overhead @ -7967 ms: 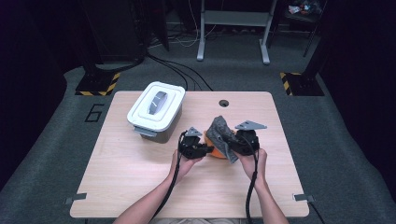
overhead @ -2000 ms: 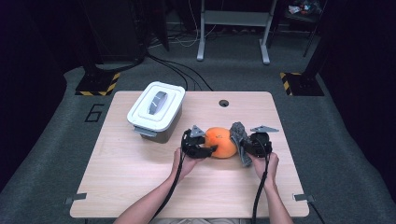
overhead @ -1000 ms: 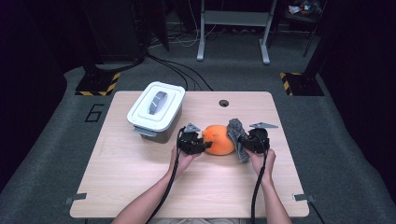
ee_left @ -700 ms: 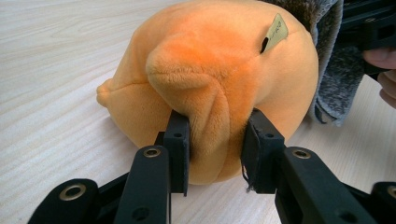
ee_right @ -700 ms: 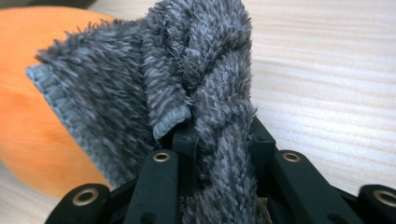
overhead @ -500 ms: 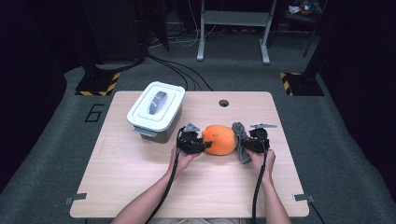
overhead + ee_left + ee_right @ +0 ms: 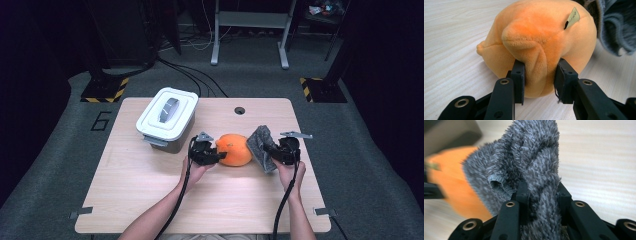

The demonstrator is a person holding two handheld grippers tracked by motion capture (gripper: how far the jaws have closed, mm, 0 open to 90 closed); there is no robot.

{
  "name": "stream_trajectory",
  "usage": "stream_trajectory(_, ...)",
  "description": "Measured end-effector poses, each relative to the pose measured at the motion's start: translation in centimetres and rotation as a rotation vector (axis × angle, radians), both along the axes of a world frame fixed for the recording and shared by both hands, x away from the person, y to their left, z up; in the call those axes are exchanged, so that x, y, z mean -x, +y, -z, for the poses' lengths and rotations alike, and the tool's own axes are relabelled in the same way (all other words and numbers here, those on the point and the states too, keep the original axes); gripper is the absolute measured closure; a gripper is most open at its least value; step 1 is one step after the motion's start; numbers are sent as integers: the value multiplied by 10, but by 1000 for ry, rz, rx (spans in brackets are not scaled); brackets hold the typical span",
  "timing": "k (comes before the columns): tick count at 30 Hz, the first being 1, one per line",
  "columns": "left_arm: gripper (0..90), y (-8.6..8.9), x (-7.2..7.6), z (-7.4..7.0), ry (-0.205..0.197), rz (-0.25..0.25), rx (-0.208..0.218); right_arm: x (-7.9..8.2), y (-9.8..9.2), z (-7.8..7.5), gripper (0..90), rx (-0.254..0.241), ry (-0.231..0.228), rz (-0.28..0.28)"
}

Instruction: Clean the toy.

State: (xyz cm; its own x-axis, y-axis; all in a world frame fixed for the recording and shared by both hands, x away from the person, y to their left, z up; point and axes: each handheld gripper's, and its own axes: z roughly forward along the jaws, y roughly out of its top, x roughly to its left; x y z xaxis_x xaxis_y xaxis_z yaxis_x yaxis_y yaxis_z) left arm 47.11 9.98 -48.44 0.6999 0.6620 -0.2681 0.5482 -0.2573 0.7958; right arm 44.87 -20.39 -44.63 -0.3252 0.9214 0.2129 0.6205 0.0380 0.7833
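High view: orange plush (image 7: pixel 235 149) mid-table, beside lidded white bin (image 7: pixel 167 119).
Left gripper view: left gripper (image 7: pixel 539 75) pinches plush fold, likely steadying it.
Right gripper view: right gripper (image 7: pixel 543 195) clamps grey fuzzy cloth (image 7: pixel 534 162), probably for wiping plush.

Orange plush toy (image 7: pixel 235 149), grey cloth (image 7: pixel 261 144) alongside

Left gripper (image 7: pixel 214 153) and right gripper (image 7: pixel 270 151) both clamped, facing inward.

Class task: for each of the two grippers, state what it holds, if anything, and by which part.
The left gripper pinches a plush fold of the orange soft toy. The right gripper clamps a bunched fold of the grey fuzzy cloth.
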Motion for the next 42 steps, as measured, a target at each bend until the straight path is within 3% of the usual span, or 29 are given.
stream_trajectory(3, 643, 1, 0, 1, -4, 1, 1, 3, 6, -8, 710, -26, -18, -33)
stream_trajectory(7, 643, 1, 0, 1, -4, 2, 1, 1, 15, -5, 709, -29, -14, -67)
stream_trajectory(13, 643, 1, 0, 1, -7, 12, -2, -6, 28, 7, 709, 23, 13, -88)
stream_trajectory(20, 643, 0, 0, 1, -5, 10, 3, -13, 28, 16, 710, 68, 33, -67)
stream_trajectory(28, 642, 0, 0, 2, -3, 8, 9, -23, 21, 32, 710, 77, 77, -45)
stream_trajectory(29, 642, 0, 0, 2, -3, 8, 9, -24, 21, 34, 710, 64, 100, -33)
stream_trajectory(34, 642, 0, 0, 2, -3, 9, 7, -30, 19, 42, 709, 81, 118, -40)
stream_trajectory(39, 641, 0, 0, 1, -7, 12, 1, -35, 22, 48, 709, 80, 165, -22)
stream_trajectory(42, 641, 0, 0, 1, -5, 11, 2, -38, 25, 51, 709, 109, 183, -26)
